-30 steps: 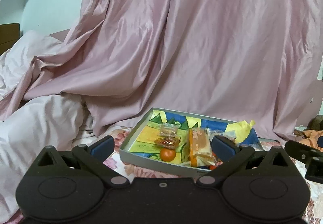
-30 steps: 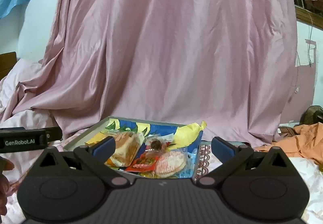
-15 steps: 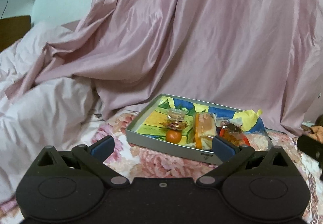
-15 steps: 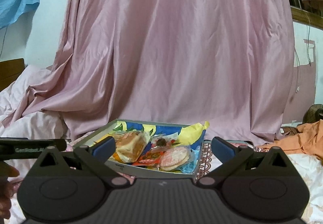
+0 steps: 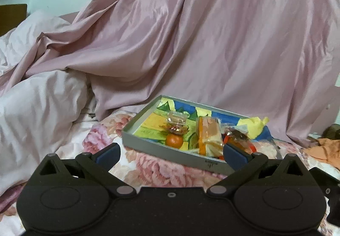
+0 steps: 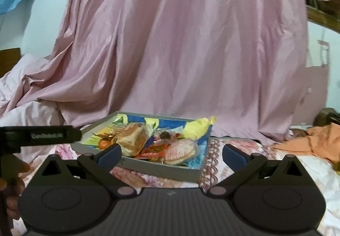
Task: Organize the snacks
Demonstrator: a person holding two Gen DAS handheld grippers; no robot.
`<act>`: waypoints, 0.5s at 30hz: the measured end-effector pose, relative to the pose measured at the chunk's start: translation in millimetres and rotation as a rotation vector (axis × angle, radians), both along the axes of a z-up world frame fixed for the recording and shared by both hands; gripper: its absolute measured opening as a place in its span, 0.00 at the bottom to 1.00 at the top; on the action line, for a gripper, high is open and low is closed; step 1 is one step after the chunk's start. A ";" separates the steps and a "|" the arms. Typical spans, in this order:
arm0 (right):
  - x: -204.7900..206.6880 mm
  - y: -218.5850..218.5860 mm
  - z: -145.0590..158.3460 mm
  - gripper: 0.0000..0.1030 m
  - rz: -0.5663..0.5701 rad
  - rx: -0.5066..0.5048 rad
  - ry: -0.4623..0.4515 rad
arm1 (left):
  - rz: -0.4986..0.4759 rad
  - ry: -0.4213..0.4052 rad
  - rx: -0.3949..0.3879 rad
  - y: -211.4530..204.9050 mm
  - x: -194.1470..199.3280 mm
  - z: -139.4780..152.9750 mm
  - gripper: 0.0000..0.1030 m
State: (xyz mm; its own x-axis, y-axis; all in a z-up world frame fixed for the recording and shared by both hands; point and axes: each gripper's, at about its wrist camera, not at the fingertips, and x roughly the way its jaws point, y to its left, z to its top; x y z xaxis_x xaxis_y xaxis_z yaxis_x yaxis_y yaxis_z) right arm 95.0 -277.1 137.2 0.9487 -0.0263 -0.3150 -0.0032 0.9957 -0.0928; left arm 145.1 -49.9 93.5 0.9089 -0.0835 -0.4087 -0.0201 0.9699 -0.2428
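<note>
A shallow grey tray (image 5: 148, 144) (image 6: 161, 169) with a colourful lining lies on the floral bedsheet. It holds a small orange (image 5: 174, 140) (image 6: 103, 143), a clear-wrapped candy (image 5: 176, 119), a wrapped sandwich cake (image 5: 208, 136) (image 6: 132, 139), a red packet (image 6: 154, 150), a round pink wafer (image 6: 180, 152) and crumpled yellow paper (image 5: 256, 126) (image 6: 197, 126). My left gripper (image 5: 171, 153) stands open and empty, short of the tray's near wall. The right gripper (image 6: 171, 153) is open too, nothing between its fingers, in front of the tray's right corner.
A large pink satin sheet (image 5: 191, 33) drapes behind the tray. A pale quilt (image 5: 36, 104) is heaped at the left. Orange cloth (image 6: 314, 142) lies at the right. The left gripper's body and a hand (image 6: 12, 172) show at the right view's left edge.
Both grippers have drawn back from the tray and tilted, so the tray sits farther off and more floral sheet shows in front. Both stayed open.
</note>
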 end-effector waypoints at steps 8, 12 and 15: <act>-51.9 39.8 4.4 1.00 -0.165 0.055 0.032 | -0.037 0.032 0.000 50.0 -28.9 4.8 0.99; -66.2 56.2 -1.3 1.00 -0.231 0.084 0.040 | -0.057 0.023 0.018 62.9 -41.3 3.3 0.99; -70.7 66.0 -4.0 1.00 -0.240 0.068 0.072 | -0.076 0.004 0.079 66.1 -57.9 -3.1 0.99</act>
State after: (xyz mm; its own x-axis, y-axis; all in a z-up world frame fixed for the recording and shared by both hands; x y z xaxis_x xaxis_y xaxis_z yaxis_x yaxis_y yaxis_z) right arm 24.3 -211.1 133.2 0.8931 -0.2245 -0.3898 0.2297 0.9727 -0.0341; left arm 87.2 16.1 90.4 0.8995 -0.1192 -0.4203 0.0533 0.9848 -0.1652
